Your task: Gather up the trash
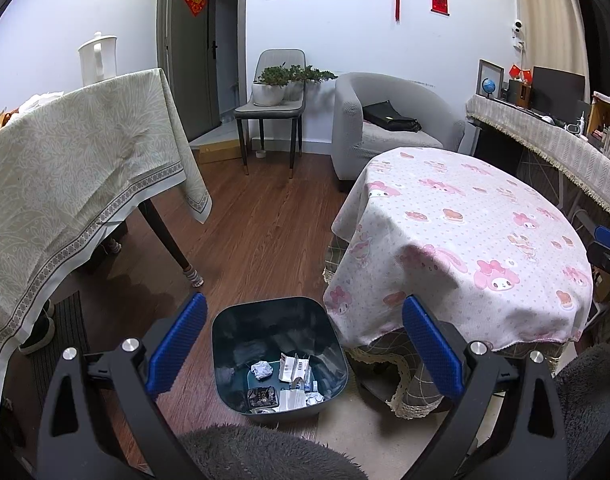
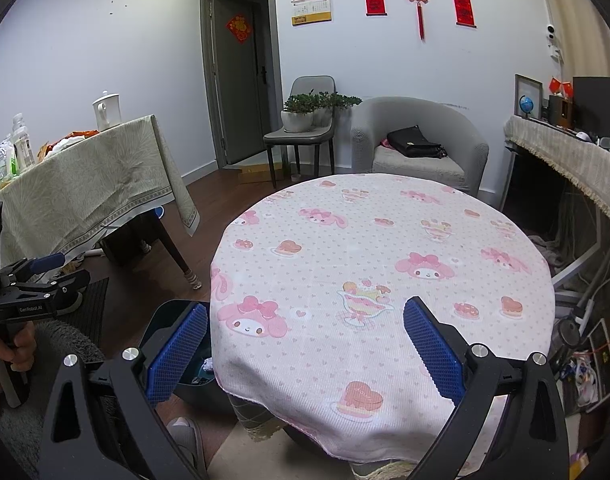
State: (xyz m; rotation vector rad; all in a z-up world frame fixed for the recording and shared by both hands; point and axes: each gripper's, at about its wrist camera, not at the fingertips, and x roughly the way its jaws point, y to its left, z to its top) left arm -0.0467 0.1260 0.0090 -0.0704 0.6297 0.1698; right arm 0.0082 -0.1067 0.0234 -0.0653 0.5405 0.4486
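Dark blue square plastic bin on floor by round table's edge holds crumpled paper & wrappers. Left gripper and right gripper both spread wide, empty.

Both views are evenly lit by cool, bluish indoor light with no visible lamp — the white walls carry a blue cast. Shadows are soft, pooling under the draped table and beneath the round table. Focus is sharp at centre; fisheye bending curves the edges, and black vignette fills the corners — no glare.
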